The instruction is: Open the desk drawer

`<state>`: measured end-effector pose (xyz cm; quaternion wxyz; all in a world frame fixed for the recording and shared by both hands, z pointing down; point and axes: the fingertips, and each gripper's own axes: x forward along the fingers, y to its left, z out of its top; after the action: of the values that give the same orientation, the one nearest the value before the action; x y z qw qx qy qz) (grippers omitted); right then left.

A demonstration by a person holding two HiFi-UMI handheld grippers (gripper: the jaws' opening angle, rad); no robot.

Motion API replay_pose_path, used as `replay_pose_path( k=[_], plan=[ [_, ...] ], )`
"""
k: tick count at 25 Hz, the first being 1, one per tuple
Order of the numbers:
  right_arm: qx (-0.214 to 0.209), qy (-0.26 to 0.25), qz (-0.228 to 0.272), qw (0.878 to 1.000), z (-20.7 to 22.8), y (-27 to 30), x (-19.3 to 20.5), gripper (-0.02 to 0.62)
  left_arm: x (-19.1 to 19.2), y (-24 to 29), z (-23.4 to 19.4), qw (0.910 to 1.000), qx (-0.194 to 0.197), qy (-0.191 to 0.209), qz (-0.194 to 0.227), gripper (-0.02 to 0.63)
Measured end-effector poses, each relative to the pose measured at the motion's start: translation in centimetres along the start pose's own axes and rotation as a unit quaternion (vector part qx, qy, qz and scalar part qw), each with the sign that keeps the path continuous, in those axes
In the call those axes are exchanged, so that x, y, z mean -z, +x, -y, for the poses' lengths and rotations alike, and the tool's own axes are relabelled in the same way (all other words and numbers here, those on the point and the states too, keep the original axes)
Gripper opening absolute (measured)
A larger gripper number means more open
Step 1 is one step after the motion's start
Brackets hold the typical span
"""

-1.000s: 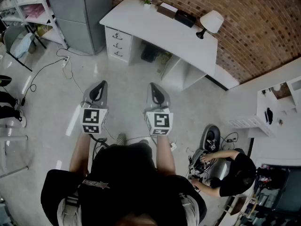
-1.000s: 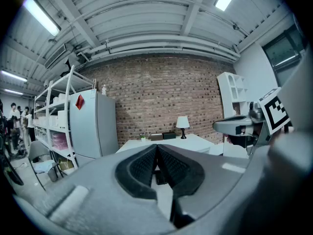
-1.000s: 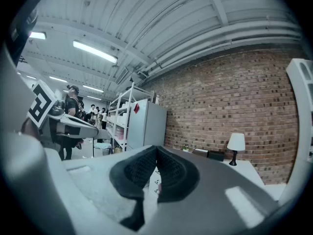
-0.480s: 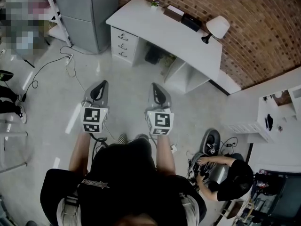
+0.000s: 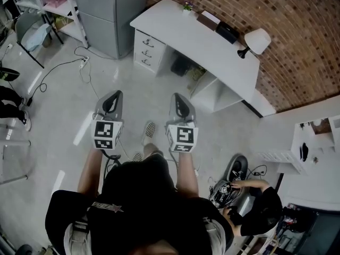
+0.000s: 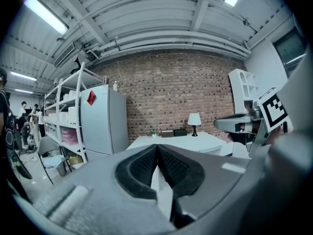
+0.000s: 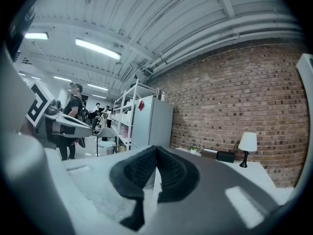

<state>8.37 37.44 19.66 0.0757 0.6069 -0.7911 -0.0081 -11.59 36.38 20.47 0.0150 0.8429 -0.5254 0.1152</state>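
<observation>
While well beyond both grippers (image 5: 112, 98) (image 5: 179, 100), desk drawers (image 5: 147, 51).

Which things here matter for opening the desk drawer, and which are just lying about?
For the job: desk drawers, white desk, left tool, right tool.
Lying about: lamp, grey fridge, potted plant, black box.

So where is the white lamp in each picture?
Head view: the lamp stands at the desk's right end, upper right.
Left gripper view: lamp small, just right of centre.
Right gripper view: lamp far right, middle height.
Shared landmark: the brick wall behind it.
</observation>
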Motion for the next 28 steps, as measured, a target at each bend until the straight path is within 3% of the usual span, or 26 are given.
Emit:
replay_pose_path(
  k=[28],
  plan=[
    [-0.053, 0.018, -0.010, 0.998, 11.4, 26.2, 1.5, 0.005, -2.3, 25.6, -6.7, 0.9984, -0.044, -0.021, -0.028, 0.011]
  ],
)
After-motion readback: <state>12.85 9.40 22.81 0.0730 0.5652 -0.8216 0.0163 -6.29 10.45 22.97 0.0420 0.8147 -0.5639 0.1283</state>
